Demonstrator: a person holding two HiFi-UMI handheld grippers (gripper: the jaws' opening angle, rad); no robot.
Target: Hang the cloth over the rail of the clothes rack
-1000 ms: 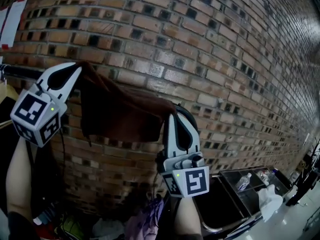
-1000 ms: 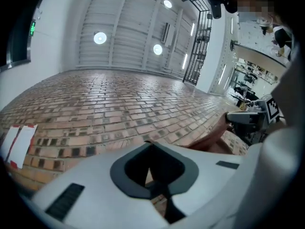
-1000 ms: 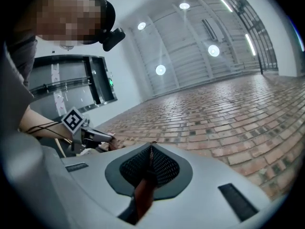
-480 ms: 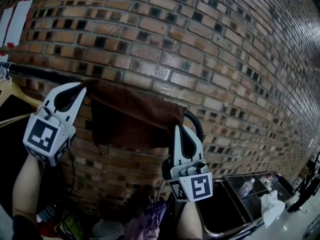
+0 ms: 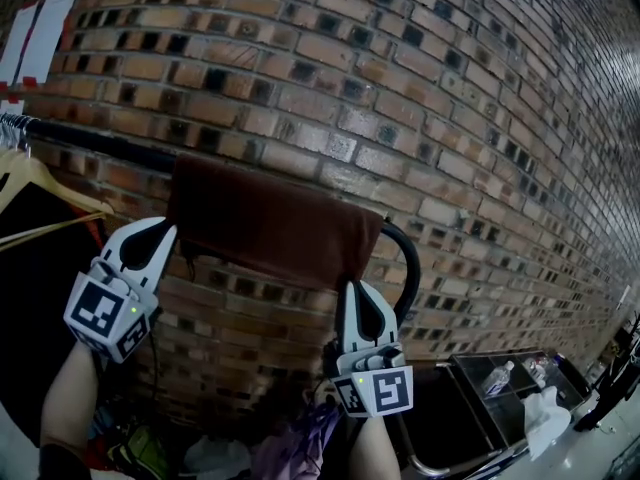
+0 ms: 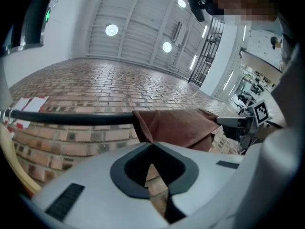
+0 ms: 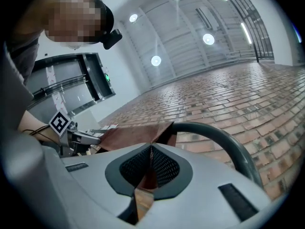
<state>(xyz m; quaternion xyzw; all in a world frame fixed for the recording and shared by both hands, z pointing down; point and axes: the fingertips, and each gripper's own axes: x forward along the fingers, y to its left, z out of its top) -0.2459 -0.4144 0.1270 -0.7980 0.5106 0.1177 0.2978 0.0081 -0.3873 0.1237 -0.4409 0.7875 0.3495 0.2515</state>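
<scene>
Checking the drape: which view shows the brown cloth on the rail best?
The head view: the brown cloth shows its full front, draped over the black rail. The left gripper view shows it foreshortened from below; the right gripper view shows only a narrow strip.

Your rail (image 5: 100,140) is a black bar running along the brick wall (image 5: 420,88) from the left. At its right end it bends downward in a smooth curve. The brown cloth (image 5: 275,223) is draped over it just left of that bend and hides the bar there. The cloth's near flap hangs in front of the wall, and its lower edge slopes down to the right. At the far left of the rail a wooden hanger (image 5: 45,183) hangs by a metal hook, well apart from the cloth. Between hanger and cloth you can see the bar uncovered.
</scene>
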